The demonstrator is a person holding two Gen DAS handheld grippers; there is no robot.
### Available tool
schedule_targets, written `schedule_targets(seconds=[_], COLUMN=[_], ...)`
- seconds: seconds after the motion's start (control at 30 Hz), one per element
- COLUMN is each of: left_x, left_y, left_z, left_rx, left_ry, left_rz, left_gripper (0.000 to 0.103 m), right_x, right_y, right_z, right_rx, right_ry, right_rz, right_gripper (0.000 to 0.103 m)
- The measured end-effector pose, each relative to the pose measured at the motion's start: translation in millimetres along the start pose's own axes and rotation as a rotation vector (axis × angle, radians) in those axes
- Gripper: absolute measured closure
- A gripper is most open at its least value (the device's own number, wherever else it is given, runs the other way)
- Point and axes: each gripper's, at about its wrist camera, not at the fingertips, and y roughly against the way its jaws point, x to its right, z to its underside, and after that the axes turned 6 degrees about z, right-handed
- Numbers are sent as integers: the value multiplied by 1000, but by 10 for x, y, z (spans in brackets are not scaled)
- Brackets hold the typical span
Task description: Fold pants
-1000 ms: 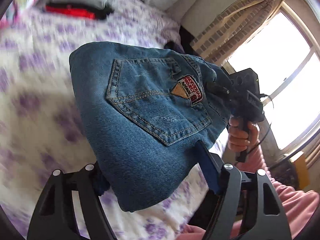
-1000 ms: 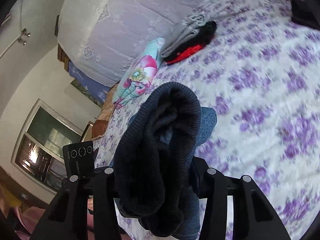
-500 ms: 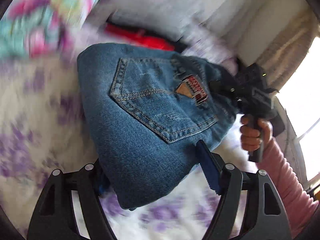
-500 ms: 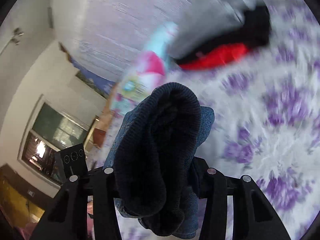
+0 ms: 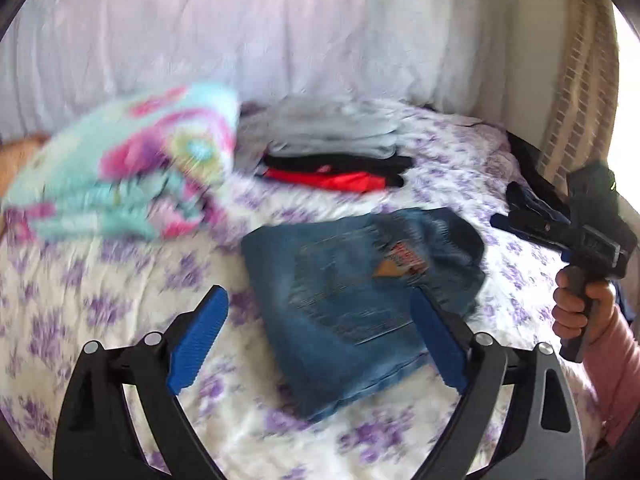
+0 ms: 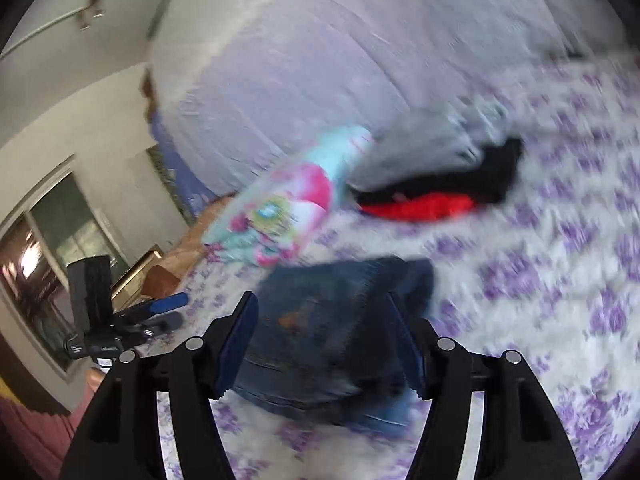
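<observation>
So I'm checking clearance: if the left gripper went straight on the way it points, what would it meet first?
Probably the folded jeans lying on the bedspread just ahead of the open left gripper; blur leaves depth uncertain.

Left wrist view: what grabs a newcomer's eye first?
The folded jeans lie on the purple-flowered bedspread, straight ahead between the open blue pads of the left hand-held gripper. Behind them sits a stack of folded clothes, grey over black and red, with a bright floral pillow to its left.
</observation>
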Motion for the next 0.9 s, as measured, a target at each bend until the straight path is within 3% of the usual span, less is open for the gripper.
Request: schedule_targets(seconds=[0.07,0.13,0.17,0.23,0.3,0.4,0.57,0.67,0.9], left_x=[175,234,214,258,380,424,508,564,496], left_y=[-201,-434,-659,-888,-801,-500,-91,59,209], left_z=[56,160,281,401,359,271,399,580,814], left_rx=[-52,-127,-209,-265,-249,-184,-103,-68,-46], left_ry=[-75,-87,-77,-110,-159,-89,-23,25,104], left_rz=[-13,-26,-26,-87,-132,-120,-232,-263,-262], left_gripper=[12,12,12,10,9,7,5,5,5], right_x=[-82,-31,27,10,-73,-253,-650,-807,-1092], right_y=[-217,-507,-571,-491,-363,-20,364,432,285], right_z=[62,208,306,343,315,339,601,816,1130], right_rx=[-69,-173,-170,-104,-93,-32,68,112,20], right_ry=[2,-22,-38,-61,-107,-159,-70,-32,110], right_rz=[-16,83,115,94,123,115,273,363,542], right_gripper=[34,34,34,34,26,14,6,4,4])
